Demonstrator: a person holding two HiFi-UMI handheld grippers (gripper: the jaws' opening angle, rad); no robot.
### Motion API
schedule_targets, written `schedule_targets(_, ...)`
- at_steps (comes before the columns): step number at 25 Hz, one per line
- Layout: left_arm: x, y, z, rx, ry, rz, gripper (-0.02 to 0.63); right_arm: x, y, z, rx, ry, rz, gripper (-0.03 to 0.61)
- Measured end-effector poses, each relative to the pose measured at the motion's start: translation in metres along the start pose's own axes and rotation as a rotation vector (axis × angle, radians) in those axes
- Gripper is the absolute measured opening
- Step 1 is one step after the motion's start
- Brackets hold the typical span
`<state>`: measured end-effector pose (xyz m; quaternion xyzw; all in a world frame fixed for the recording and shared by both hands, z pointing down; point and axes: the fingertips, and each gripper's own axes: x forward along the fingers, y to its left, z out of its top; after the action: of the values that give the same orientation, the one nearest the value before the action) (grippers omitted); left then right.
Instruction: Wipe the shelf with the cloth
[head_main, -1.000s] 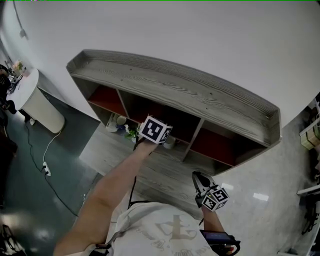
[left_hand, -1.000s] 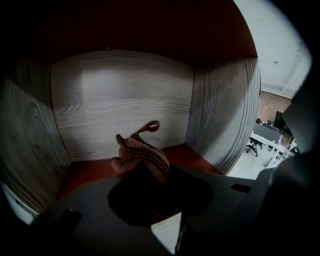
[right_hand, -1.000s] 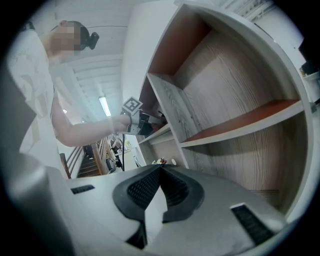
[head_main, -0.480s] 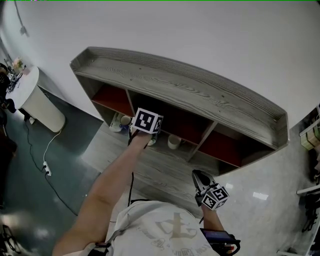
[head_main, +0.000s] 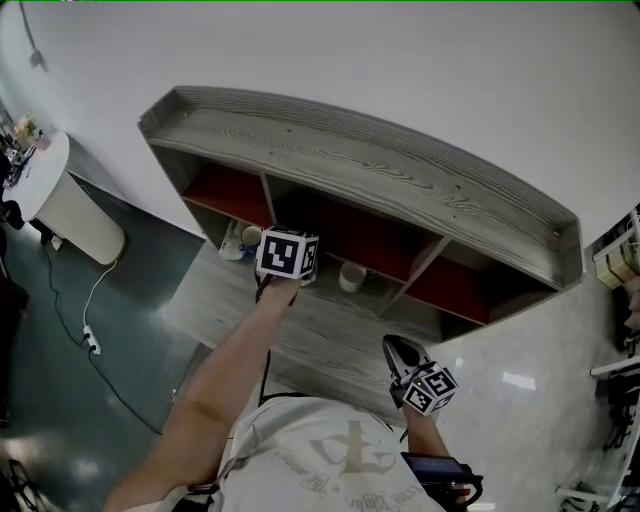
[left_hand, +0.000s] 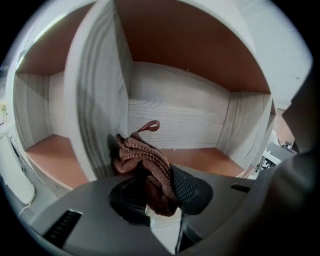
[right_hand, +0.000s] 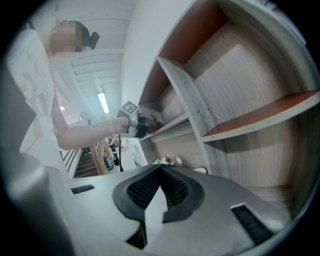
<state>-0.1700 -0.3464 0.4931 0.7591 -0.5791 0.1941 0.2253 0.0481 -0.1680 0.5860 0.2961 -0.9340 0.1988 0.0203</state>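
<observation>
Nearest the person's body, the right hand-held gripper (head_main: 396, 352) hangs low in front of the unit. Its own view shows its jaws pressed together with nothing between them, so it plays no part in the wiping.

Further out, at the end of the outstretched arm, the left hand-held gripper (left_hand: 159, 187) pinches a brown ribbed cloth (left_hand: 142, 157). The jaws hold one bunched fold. The rest of the cloth bulges ahead of the tips, and a small hanging loop (left_hand: 150, 125) stands up from the top of the wad. The wad touches the lower front edge of a vertical divider (left_hand: 97, 110), at the left side of an open compartment.

The cloth looks soft, light and limp. It should mould itself to edges and corners and carry almost no weight. Its ribbed weave probably gives the jaws good purchase, so slipping seems unlikely. A hold on a thick fold, with plenty of fabric proud of the tips, suits it best, since that keeps the hard jaws off the wood. The loop could catch on a corner.

Beyond the wad lie the compartment's reddish floor (left_hand: 210, 157) and its pale wood-grain back panel (left_hand: 175, 120). The head view shows the shelf (head_main: 400, 185) against a white wall, with a small cup (head_main: 350, 277) on its lower level.
</observation>
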Motion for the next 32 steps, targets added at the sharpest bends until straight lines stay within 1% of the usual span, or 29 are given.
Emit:
schedule_targets(6, -0.022, -0.001, -0.016, -0.051, -0.08, -0.083, 0.101, 0.014, 0.017, -0.004, -0.006, 0.004, -0.004, 0.005)
schedule_targets(9, -0.032, 0.0, -0.026, -0.046, -0.127, -0.116, 0.101, 0.021, 0.025, -0.005, -0.012, 0.001, -0.01, 0.005)
schedule_targets(15, -0.056, 0.004, -0.047, -0.046, -0.226, -0.225, 0.101, 0.032, 0.041, -0.006, -0.015, -0.006, -0.04, 0.005)
schedule_targets(20, -0.072, 0.01, -0.066, -0.024, -0.286, -0.268, 0.101, 0.046, 0.046, -0.005, -0.034, -0.014, -0.058, 0.005)
schedule_targets(22, -0.077, 0.012, -0.078, -0.024, -0.291, -0.282, 0.101, 0.051, 0.049, -0.005, -0.034, -0.015, -0.062, 0.005)
schedule_targets(26, -0.084, 0.014, -0.103, -0.028, -0.272, -0.298, 0.101, 0.06, 0.055, -0.009, -0.026, -0.007, -0.054, 0.005)
schedule_targets(32, -0.095, 0.027, -0.135, -0.057, -0.24, -0.249, 0.101, 0.073, 0.059, -0.009, -0.043, 0.021, 0.01, 0.005)
